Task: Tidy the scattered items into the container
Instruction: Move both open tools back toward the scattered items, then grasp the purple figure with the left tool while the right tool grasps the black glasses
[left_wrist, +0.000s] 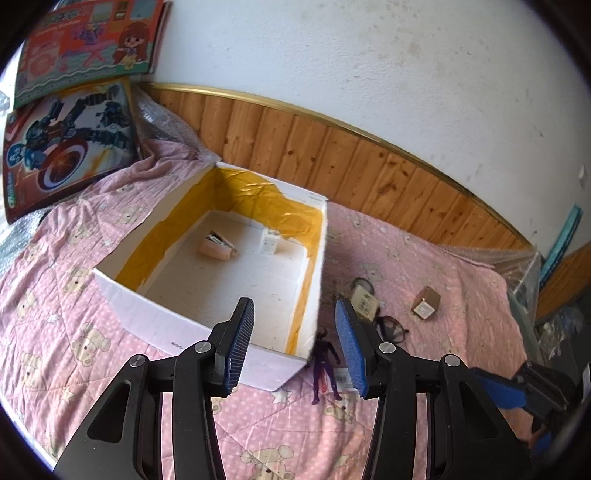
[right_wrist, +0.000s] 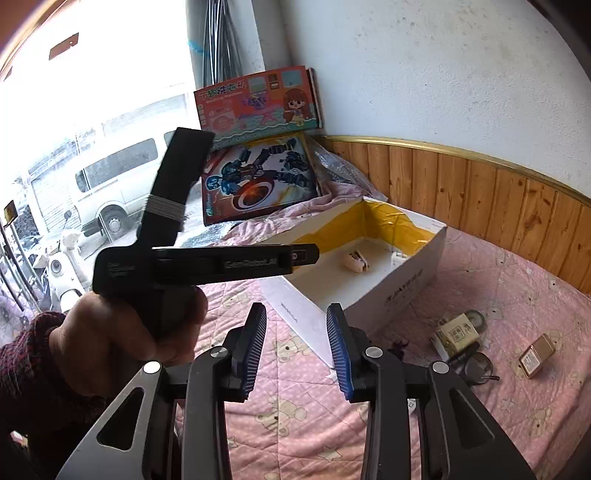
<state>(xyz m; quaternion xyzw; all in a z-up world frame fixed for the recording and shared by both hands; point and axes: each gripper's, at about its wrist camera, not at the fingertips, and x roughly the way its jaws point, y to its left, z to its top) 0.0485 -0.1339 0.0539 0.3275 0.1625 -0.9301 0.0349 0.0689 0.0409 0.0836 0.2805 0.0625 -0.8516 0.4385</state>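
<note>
Container near corner hidden behind left tool, both tools agape, empty.

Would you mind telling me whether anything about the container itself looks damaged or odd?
Yes: the yellow lining inside the white box is crinkled and ragged along its upper edge on the far wall, leaving uneven white patches. The box itself stands upright on the pink quilt.
</note>
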